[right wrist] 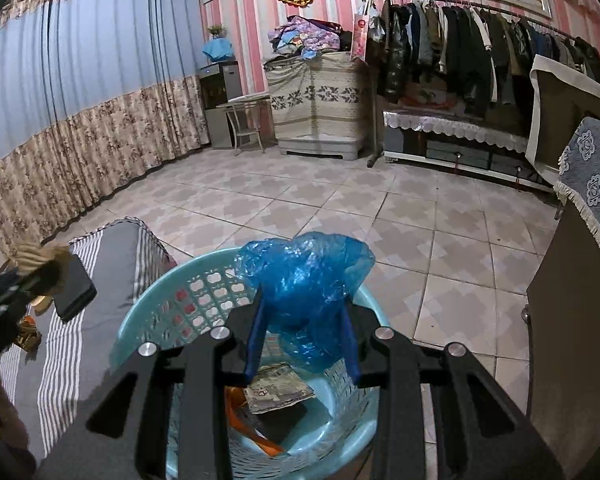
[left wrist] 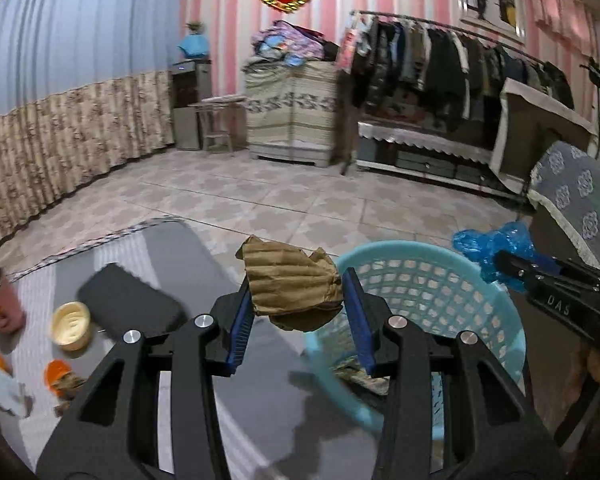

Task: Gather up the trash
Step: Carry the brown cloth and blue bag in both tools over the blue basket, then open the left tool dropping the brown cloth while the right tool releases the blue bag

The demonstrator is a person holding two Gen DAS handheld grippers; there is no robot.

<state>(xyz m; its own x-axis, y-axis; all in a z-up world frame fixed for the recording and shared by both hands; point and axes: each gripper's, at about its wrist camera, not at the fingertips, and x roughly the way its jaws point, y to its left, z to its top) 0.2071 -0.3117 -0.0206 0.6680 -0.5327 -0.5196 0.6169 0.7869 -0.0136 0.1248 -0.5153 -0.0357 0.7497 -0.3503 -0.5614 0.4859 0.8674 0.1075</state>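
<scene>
Left wrist view: left gripper [left wrist: 298, 300] pinches a crumpled brown cardboard scrap [left wrist: 292, 288] between its blue pads, held in the air just short of the near rim of the teal plastic basket [left wrist: 460, 256]. The scrap hangs over the table edge, not over the basket mouth. Risk: if the jaws let go here, the scrap lands on the striped table cloth [left wrist: 156, 248] or the floor, since the basket is off to the right. The view is motion-blurred, so aim may be off. Left on the table: black phone-like slab [left wrist: 128, 300], cream lid [left wrist: 71, 326], pink cup [left wrist: 0, 304], orange bits [left wrist: 58, 372]; more trash may be among them, cannot tell which. The right gripper [left wrist: 504, 268] shows at the right edge with blue plastic in it.

Right wrist view: right gripper [right wrist: 304, 320] is clamped on a crumpled blue plastic bag [right wrist: 304, 276], directly above the basket mouth [right wrist: 148, 308]. Inside the basket are paper and an orange wrapper. Risk: the film is light and clingy; it may stick to a pad on release, or drift and catch on the far rim. The bag puffs wide above the jaws, so part could drape outside. The left gripper [right wrist: 28, 276] sits at the left edge, close to the basket, so the two tools could bump if both go for the opening together.
</scene>
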